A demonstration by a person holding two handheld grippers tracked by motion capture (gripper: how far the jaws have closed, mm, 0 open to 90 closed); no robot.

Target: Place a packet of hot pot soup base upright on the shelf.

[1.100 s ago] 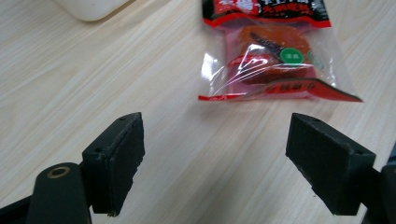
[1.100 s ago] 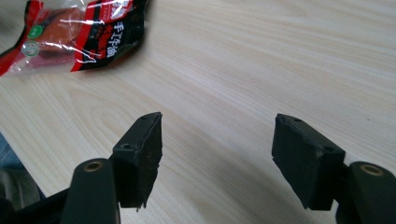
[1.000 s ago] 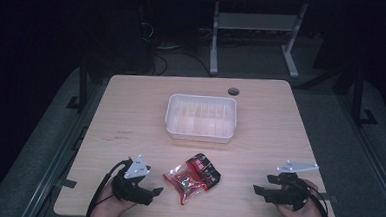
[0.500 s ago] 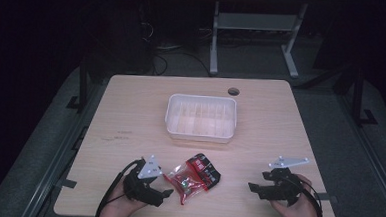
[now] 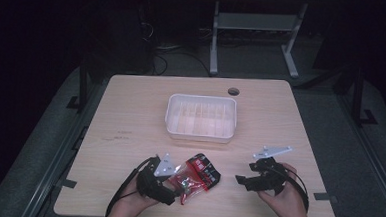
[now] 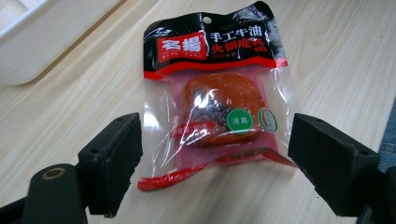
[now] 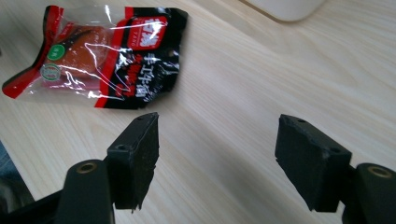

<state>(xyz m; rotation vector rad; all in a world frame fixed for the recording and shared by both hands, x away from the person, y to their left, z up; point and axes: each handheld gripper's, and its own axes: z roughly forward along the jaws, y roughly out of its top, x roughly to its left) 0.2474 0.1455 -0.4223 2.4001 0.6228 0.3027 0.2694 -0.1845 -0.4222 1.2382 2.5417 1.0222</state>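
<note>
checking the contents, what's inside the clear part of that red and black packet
Inside the packet is an orange-red block, seen through the clear film. Green round labels and glare cover part of it; its underside is hidden against the table.

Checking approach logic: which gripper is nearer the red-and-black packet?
Left. The left gripper has its open jaws either side of the packet's near end, not closed on it. The right gripper sits apart on bare table, jaws open.

From the sauce packet (image 5: pixel 196 172), bare table (image 5: pixel 130 115) lies open at nine and three o'clock, while the white plastic tray (image 5: pixel 201 117) blocks twelve o'clock.
</note>
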